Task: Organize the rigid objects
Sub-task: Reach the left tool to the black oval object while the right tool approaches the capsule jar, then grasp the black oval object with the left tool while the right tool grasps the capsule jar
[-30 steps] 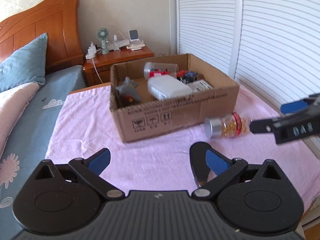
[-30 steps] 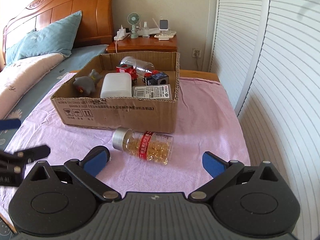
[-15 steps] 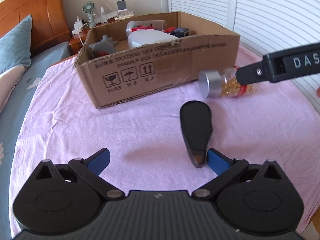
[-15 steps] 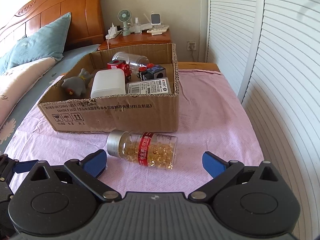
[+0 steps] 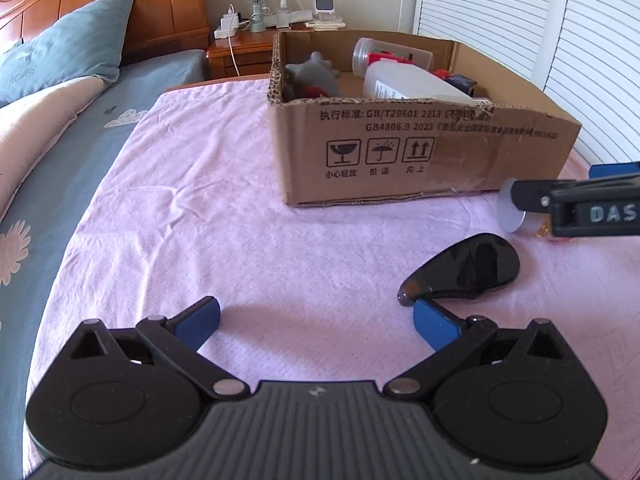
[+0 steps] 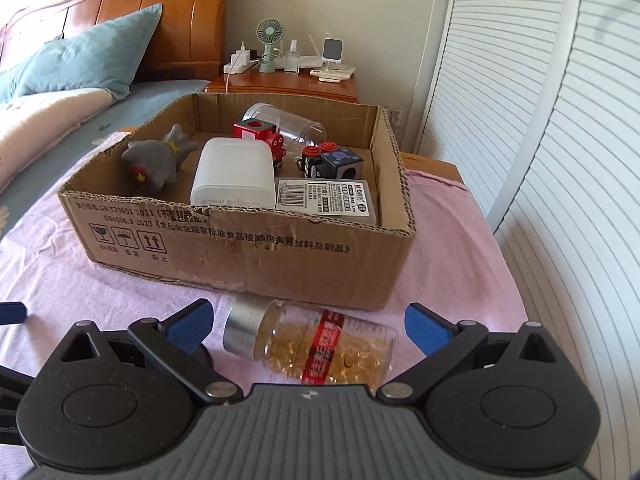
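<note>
A clear bottle of yellow capsules with a silver cap and red label lies on its side on the pink cloth, between the open fingers of my right gripper. In the left wrist view its cap shows behind the right gripper's finger. A black glossy oval object lies by the right fingertip of my open left gripper. The cardboard box holds a grey toy, a white container, a clear jar, red and dark toy blocks and a labelled packet.
A pink cloth covers the table. A bed with a blue pillow lies to the left. A wooden nightstand with a small fan stands behind the box. White slatted doors run along the right.
My right gripper has moved forward so the capsule bottle now lies between its fingers. My left gripper has swung left; the black object now lies by its right fingertip.
</note>
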Motion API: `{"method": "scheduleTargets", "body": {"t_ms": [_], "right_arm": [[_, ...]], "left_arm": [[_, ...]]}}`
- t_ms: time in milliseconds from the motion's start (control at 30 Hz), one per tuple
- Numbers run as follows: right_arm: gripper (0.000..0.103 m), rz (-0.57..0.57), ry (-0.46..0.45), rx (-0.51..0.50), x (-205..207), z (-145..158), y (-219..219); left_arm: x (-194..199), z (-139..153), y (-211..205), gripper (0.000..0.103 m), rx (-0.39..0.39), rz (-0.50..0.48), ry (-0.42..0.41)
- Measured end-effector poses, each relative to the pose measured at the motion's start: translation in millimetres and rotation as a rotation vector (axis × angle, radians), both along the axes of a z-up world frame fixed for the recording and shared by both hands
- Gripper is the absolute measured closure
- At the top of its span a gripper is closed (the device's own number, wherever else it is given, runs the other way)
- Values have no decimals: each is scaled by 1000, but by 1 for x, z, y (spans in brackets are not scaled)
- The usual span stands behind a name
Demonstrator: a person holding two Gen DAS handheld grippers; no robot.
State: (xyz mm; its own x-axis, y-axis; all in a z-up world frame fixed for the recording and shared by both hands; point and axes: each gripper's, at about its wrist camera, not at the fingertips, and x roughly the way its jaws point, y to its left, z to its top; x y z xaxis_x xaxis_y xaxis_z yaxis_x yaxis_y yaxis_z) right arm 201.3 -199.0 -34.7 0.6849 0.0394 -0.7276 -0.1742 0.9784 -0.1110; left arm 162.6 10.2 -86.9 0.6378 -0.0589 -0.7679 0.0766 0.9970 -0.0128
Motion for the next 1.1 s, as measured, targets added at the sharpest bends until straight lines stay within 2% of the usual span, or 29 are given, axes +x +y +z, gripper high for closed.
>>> {"method": "scheduleTargets", "body": {"t_ms": [400, 500, 567, 700, 967, 1100], "right_arm": [[0, -59, 77, 20, -10, -20, -37], [0, -60, 108, 24, -10, -28, -45], [0, -60, 116, 63, -10, -30, -51], [0, -41, 112, 66, -11, -30, -55], [0, -14, 98, 72, -17, -31, -60], [0, -10, 99, 71, -16, -31, -60]], "left_arm": [[-1, 2, -22, 1, 0, -58, 29], [-3, 3, -29, 1, -2, -66, 41], [-4, 4, -35, 1, -1, -77, 51], [-4, 3, -45, 1, 2, -72, 49], [11, 2, -34, 0, 2, 42, 35], [16, 1, -23, 0, 3, 160, 30]]}}
